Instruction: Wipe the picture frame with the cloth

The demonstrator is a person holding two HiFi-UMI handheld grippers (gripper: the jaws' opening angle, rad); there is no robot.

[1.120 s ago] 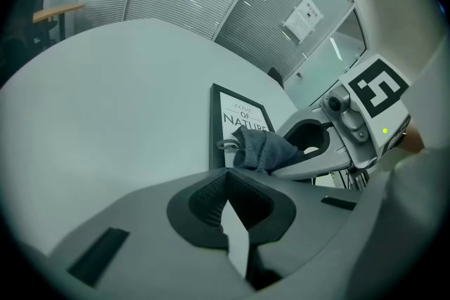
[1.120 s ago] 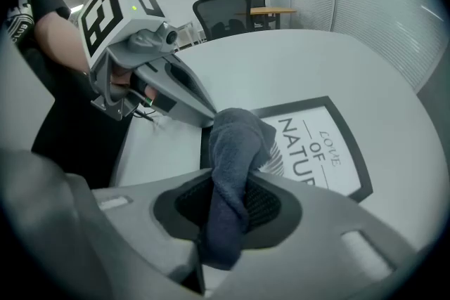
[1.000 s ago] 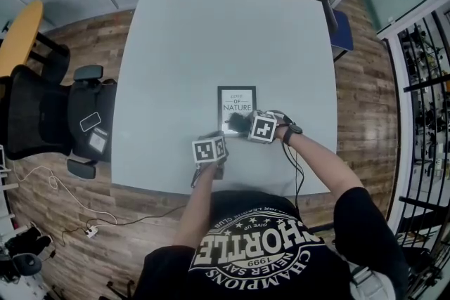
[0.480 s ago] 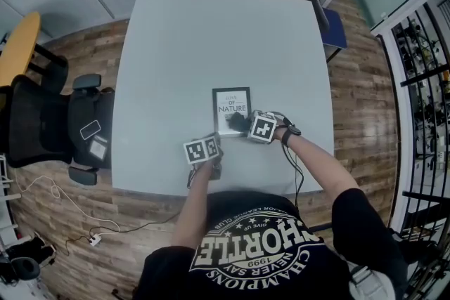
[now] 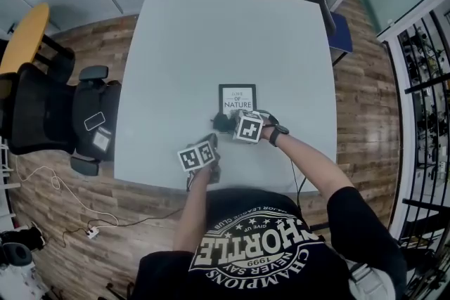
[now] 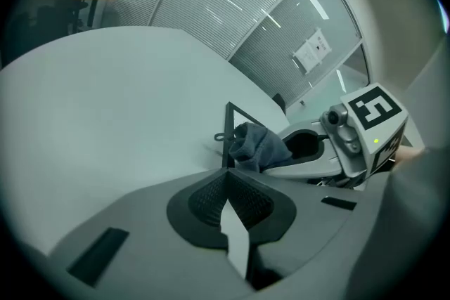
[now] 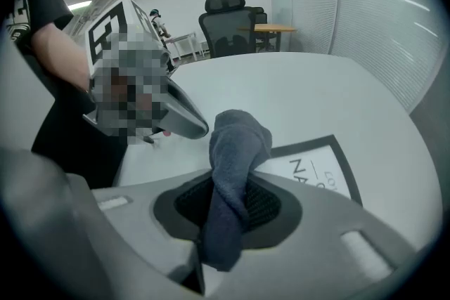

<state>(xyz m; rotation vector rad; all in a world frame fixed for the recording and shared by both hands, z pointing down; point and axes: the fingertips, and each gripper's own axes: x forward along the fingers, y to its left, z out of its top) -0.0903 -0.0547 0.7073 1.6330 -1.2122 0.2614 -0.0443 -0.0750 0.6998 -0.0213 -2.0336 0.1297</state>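
Observation:
A black picture frame (image 5: 238, 98) with a white print lies flat on the pale table (image 5: 183, 46). My right gripper (image 5: 229, 124) is shut on a dark grey cloth (image 5: 223, 123), which hangs just off the frame's near left corner. In the right gripper view the cloth (image 7: 235, 151) sticks up from the jaws of the right gripper (image 7: 226, 197), with the frame (image 7: 316, 168) just beyond to the right. My left gripper (image 5: 210, 142) sits nearer the table's front edge, shut and holding nothing. The left gripper view shows the left gripper (image 6: 226, 183), with the cloth (image 6: 256, 144) and the frame's edge (image 6: 228, 126) ahead.
A black office chair (image 5: 63, 116) stands left of the table, with a wooden desk top (image 5: 21, 35) behind it. A dark chair (image 5: 327, 7) sits at the table's far right corner. Cables lie on the wooden floor (image 5: 63, 200). Glass walls lie beyond.
My right gripper has carried the cloth left, from the frame's near edge to just off its near left corner. The left gripper has drawn back toward the table's front edge.

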